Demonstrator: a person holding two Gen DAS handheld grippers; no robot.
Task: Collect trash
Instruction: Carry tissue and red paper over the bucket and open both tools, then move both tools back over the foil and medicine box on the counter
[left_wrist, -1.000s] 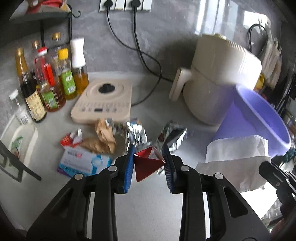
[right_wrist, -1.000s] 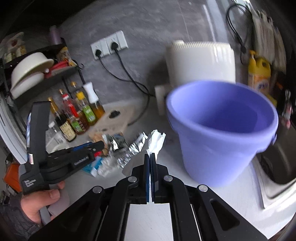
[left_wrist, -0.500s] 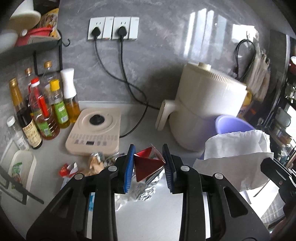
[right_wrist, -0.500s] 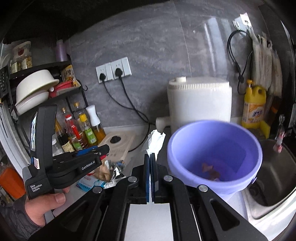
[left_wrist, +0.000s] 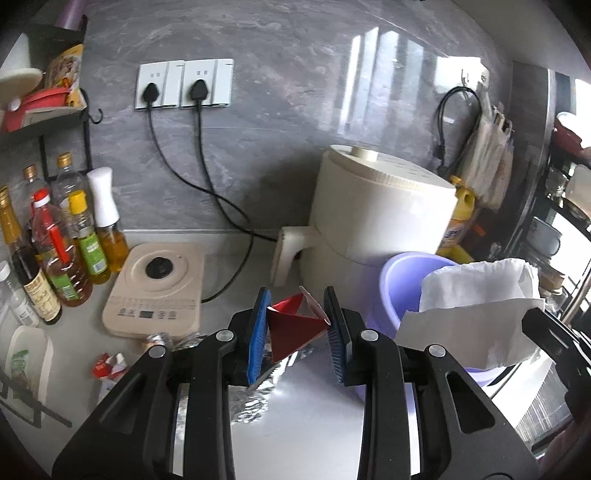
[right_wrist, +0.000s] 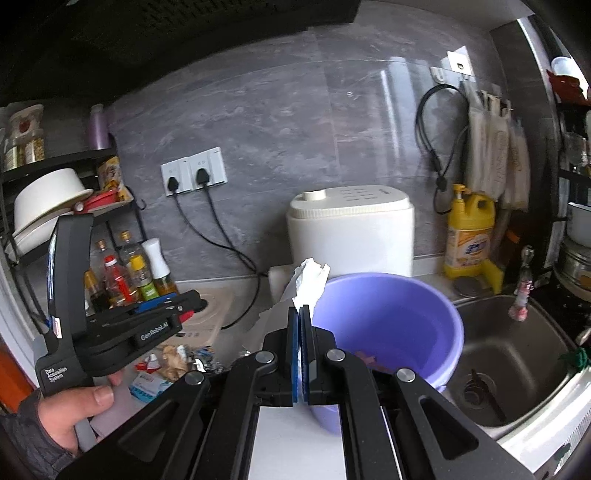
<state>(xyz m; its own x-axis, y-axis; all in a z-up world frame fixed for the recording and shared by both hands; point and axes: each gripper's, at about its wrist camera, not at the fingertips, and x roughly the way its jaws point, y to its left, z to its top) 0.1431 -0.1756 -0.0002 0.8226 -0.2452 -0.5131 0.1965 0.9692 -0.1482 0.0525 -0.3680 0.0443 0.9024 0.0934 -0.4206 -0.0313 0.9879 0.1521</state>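
My left gripper (left_wrist: 297, 325) is shut on a red folded wrapper (left_wrist: 293, 326), held above the counter left of the purple bucket (left_wrist: 402, 280). My right gripper (right_wrist: 300, 332) is shut on a white crumpled tissue (right_wrist: 308, 278), at the bucket's near left rim (right_wrist: 388, 280). The tissue also shows in the left wrist view (left_wrist: 476, 310), in front of the bucket. Small scraps lie in the bucket's bottom (right_wrist: 364, 356). Foil wrappers (left_wrist: 258, 391), a brown paper scrap (right_wrist: 173, 360) and a blue-white packet (right_wrist: 147, 386) lie on the counter. The left gripper shows in the right wrist view (right_wrist: 184, 314).
A white air fryer (left_wrist: 373, 218) stands behind the bucket. A beige induction cooker (left_wrist: 159, 288) and several bottles (left_wrist: 62, 251) are at the left. A steel sink (right_wrist: 506, 354) lies right of the bucket, with a yellow detergent jug (right_wrist: 469, 232) behind. Two cords hang from wall sockets (left_wrist: 184, 85).
Both grippers have risen and pulled back from the trash pile. The bucket now sits lower in the right wrist view, its inside showing. Both grips are unchanged.
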